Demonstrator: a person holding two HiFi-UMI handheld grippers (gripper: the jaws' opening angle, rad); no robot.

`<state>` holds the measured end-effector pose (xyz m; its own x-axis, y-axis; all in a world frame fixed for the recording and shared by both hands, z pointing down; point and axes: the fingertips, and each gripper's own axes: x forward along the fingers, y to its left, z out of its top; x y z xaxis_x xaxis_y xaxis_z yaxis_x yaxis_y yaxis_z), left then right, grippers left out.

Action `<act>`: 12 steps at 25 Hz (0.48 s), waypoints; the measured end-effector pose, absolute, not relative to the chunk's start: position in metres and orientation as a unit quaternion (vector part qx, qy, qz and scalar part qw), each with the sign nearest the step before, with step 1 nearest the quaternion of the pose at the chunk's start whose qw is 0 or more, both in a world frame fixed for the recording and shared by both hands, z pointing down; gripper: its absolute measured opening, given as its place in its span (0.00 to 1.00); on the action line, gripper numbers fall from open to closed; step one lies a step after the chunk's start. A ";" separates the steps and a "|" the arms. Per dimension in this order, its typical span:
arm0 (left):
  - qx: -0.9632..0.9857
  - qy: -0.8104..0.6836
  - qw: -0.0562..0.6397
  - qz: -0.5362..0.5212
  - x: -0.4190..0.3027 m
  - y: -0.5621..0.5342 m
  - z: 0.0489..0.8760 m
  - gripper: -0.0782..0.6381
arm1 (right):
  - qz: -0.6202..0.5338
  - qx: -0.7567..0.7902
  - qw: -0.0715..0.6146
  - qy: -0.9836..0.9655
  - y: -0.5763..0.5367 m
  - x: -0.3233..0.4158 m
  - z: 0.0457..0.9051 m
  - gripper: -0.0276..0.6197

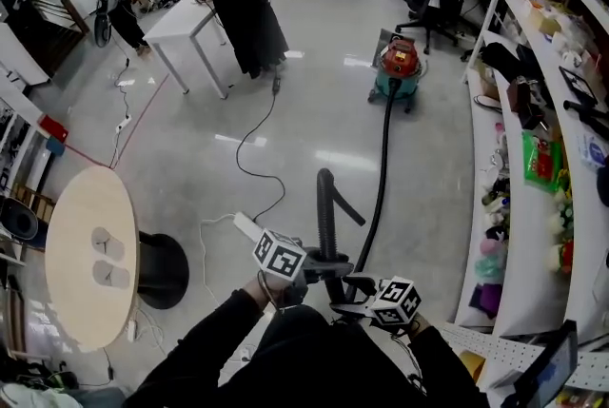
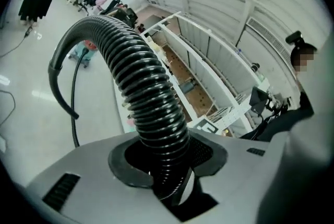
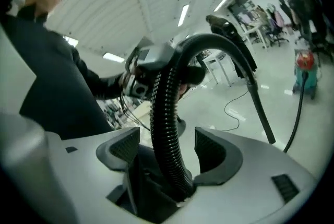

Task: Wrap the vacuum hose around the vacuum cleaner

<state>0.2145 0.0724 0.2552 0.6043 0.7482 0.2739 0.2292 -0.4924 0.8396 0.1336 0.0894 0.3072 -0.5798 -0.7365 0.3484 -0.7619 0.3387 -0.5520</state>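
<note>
My left gripper (image 2: 166,163) was clenched on the black ribbed vacuum hose (image 2: 151,97). My right gripper (image 3: 168,151) stood wide apart, hose passing loose between its pads. The red-and-teal vacuum cleaner (image 1: 400,66) sat well ahead of both.

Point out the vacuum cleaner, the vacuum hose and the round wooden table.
vacuum cleaner (image 1: 399,62): head view, on its red top.
vacuum hose (image 2: 151,97): left gripper view, on its ribbed middle.
round table (image 1: 81,206): head view, on bare tabletop.
</note>
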 end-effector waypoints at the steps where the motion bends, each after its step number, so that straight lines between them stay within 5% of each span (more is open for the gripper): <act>1: 0.795 0.303 0.415 0.322 0.221 0.071 0.253 0.34 | 0.333 0.454 0.045 -0.825 0.085 0.132 0.310 0.53; 5: 0.777 0.303 0.463 0.299 0.251 0.060 0.242 0.34 | 0.292 0.450 0.069 -0.841 0.068 0.137 0.302 0.51; 7: 0.761 0.308 0.500 0.277 0.266 0.054 0.230 0.34 | 0.290 0.465 0.041 -0.836 0.059 0.151 0.297 0.30; 8: 0.753 0.310 0.515 0.267 0.273 0.049 0.227 0.34 | 0.296 0.472 0.016 -0.831 0.054 0.160 0.293 0.29; 12: 0.751 0.339 0.497 0.271 0.299 0.034 0.230 0.56 | 0.341 0.474 -0.065 -0.809 0.035 0.196 0.284 0.28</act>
<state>0.2994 0.0342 0.2305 0.6235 0.7787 0.0694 0.2403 -0.2753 0.9308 0.1965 0.0347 0.2836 -0.5425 -0.8113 0.2180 -0.7226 0.3182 -0.6137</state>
